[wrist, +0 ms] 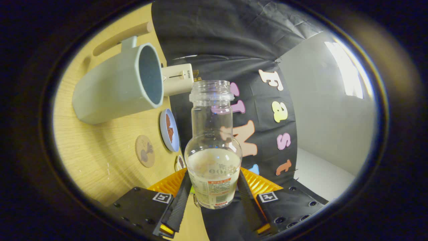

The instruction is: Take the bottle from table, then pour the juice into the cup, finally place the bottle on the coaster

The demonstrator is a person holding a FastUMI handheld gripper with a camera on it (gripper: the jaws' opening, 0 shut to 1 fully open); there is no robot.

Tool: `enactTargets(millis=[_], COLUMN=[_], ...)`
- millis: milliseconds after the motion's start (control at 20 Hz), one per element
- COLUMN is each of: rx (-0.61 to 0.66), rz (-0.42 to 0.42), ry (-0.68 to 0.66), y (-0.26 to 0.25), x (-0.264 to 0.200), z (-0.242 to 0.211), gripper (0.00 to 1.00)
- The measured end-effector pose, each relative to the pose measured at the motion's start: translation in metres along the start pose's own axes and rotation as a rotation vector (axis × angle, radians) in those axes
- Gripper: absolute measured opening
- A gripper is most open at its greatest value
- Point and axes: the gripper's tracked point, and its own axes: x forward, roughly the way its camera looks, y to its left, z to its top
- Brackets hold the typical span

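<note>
wooden tabletop appears tilted; gripper clamped on bottle, neck pointing forward, cup ahead-left of its mouth, coaster nearer the fingers.

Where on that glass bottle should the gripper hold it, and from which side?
Hold the bottle on its wide lower body, one finger on each side, as the gripper does now. The body is broad and round, and the narrow neck and open mouth stay free for pouring.

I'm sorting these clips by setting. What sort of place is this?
Likely a staged recording booth, not a real kitchen: a black cloth wall, a wooden table with a cup and coaster, and the tongs gripping a bottle.
</note>
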Motion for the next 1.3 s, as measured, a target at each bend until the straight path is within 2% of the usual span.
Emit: enactTargets(millis=[700, 1300], rx=[-0.193, -0.234], rz=[-0.048, -0.085], ry=[-0.049, -0.068], y=[0.0, -0.011], x=[-0.009, -0.005], z=[0.009, 0.017], gripper=[0.78, 0.78])
